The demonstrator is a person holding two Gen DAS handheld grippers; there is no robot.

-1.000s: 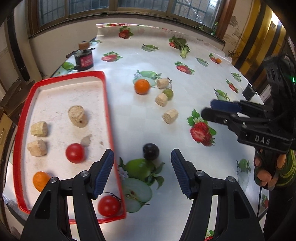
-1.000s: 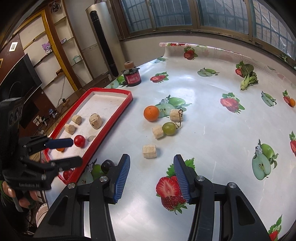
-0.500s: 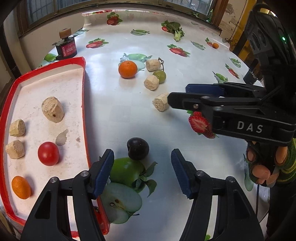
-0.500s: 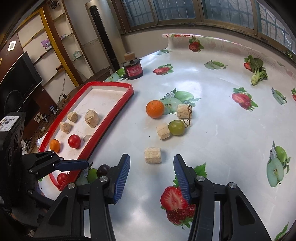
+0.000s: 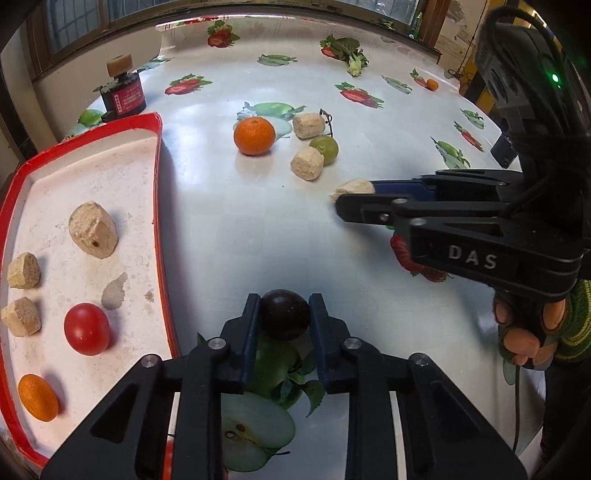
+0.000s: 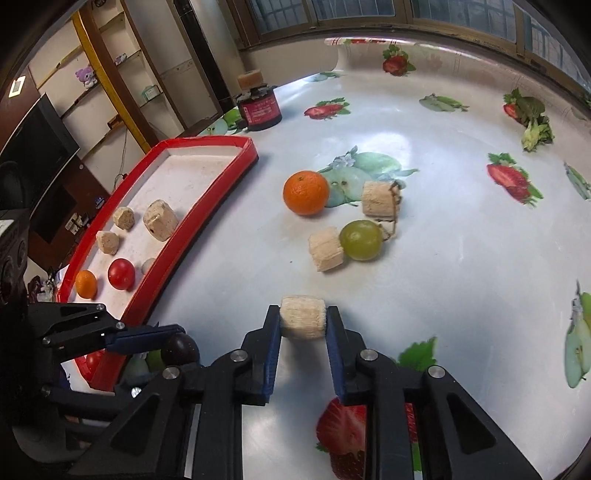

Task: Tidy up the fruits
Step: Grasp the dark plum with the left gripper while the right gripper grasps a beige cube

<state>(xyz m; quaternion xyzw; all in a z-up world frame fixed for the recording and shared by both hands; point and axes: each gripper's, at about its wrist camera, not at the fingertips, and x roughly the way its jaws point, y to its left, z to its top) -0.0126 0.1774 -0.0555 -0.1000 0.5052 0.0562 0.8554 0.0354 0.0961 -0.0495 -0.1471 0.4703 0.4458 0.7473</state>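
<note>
My left tongs (image 5: 284, 319) pinch the dark plum (image 5: 284, 314) on the bench, my right tongs (image 6: 303, 323) clamp a cork chunk (image 6: 303, 317) — next, lift both toward the red tray (image 5: 159, 206) at nine o'clock.

A table (image 6: 461, 295) covered by a glossy white cloth printed with fruit is set against a cream wall below dark-framed, barred windows (image 6: 369, 14). Daylight is reflected on the cloth. Beyond the table's left edge, yellow-trimmed wooden shelves (image 6: 122, 77), a dark television (image 6: 33, 155) and a tall grey column unit (image 6: 199, 55) are seen.
</note>
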